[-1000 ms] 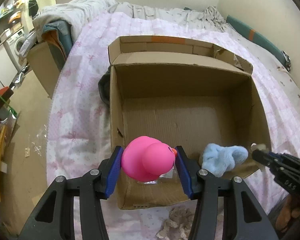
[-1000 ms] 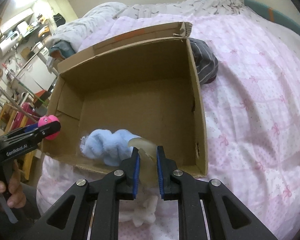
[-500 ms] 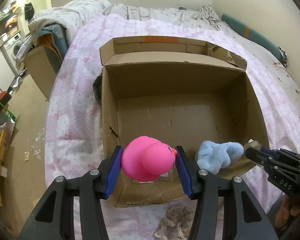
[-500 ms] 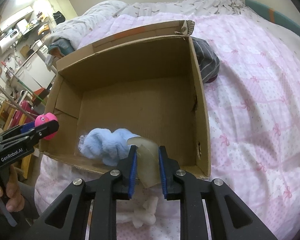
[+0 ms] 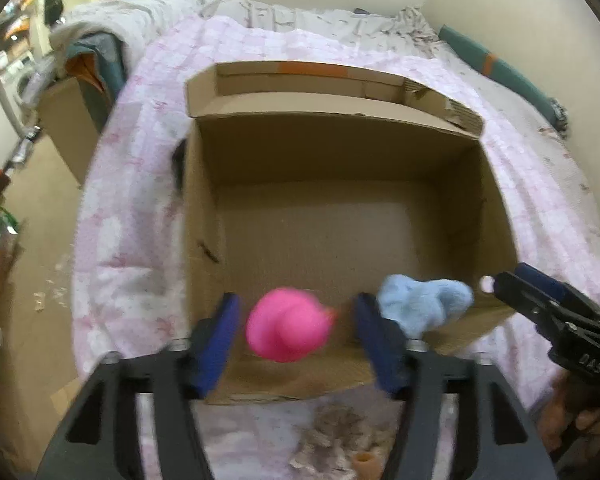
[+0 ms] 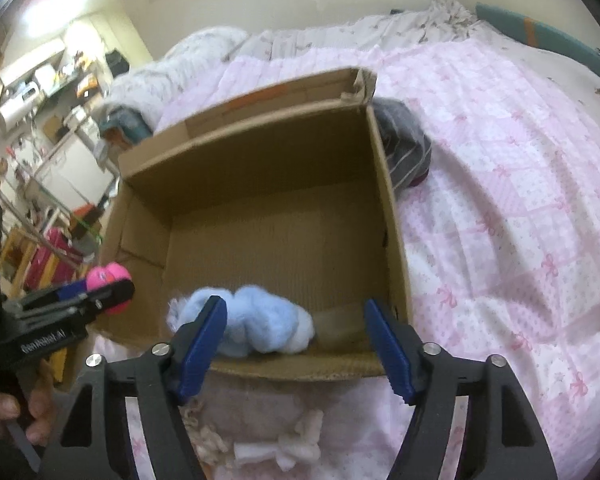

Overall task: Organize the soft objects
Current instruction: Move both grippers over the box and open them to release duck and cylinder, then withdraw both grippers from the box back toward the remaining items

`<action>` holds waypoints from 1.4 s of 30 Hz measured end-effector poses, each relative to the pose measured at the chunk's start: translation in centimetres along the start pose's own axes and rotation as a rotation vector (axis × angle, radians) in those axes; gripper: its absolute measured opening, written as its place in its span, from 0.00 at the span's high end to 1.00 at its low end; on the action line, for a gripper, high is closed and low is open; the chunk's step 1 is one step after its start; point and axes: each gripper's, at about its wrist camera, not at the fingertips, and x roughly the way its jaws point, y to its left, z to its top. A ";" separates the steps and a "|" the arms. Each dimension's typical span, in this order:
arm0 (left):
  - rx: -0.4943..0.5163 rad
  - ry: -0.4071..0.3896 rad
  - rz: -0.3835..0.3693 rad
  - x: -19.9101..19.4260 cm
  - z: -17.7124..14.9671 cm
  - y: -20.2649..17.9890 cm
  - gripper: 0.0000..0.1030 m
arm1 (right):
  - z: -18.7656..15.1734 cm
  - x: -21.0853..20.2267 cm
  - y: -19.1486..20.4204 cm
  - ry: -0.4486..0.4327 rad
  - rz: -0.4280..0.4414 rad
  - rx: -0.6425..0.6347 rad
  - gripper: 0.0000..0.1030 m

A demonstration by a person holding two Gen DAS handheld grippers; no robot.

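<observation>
The cardboard box (image 5: 340,184) sits open on the pink bed (image 6: 500,200); the blue plush (image 6: 256,328) lies inside by its near wall. Left claw (image 5: 296,336) is spread, pink duck (image 5: 286,330) loose between its fingers; right claw (image 6: 296,344) gapes wide, gripping nothing.

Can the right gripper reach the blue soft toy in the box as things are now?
Probably yes. The right gripper is open just above the blue soft toy, which lies uncovered against the cardboard box's near wall; nothing blocks it.

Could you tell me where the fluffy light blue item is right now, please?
The fluffy light blue item lies inside the cardboard box, against its near wall, just beyond the open right gripper.
</observation>
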 end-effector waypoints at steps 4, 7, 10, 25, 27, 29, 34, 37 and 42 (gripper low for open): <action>0.030 -0.028 0.013 -0.6 0.1 -0.7 0.30 | 0.3 -0.4 -0.3 -0.034 0.003 0.017 0.12; 0.032 -0.038 0.041 -0.7 0.1 -0.6 0.30 | 0.4 -0.4 -0.3 -0.037 -0.001 0.016 0.12; 0.034 -0.051 0.066 -1.0 0.2 -0.5 0.30 | 0.5 -0.4 -0.3 -0.031 0.001 0.018 0.12; 0.016 -0.090 0.086 -4.2 -1.0 0.1 0.30 | 0.1 -0.9 -0.3 -0.032 -0.024 0.017 0.12; 0.008 -0.091 0.099 -4.5 -1.5 0.3 0.30 | -0.1 -1.2 -0.4 -0.031 -0.028 0.021 0.12; -0.005 -0.090 0.107 -4.9 -2.2 0.6 0.30 | -0.3 -1.8 -0.5 -0.032 -0.022 0.030 0.12; -0.016 -0.090 0.132 -5.6 -3.7 0.9 0.30 | -1.2 -3.0 -0.3 -0.036 -0.021 0.013 0.12; -0.028 -0.083 0.140 -5.8 -4.4 1.1 0.30 | -1.9 -3.4 -0.1 -0.027 -0.013 0.016 0.12; -0.049 -0.049 0.149 -5.4 -5.4 1.4 0.30 | -3.0 -3.5 0.8 0.005 -0.011 -0.012 0.12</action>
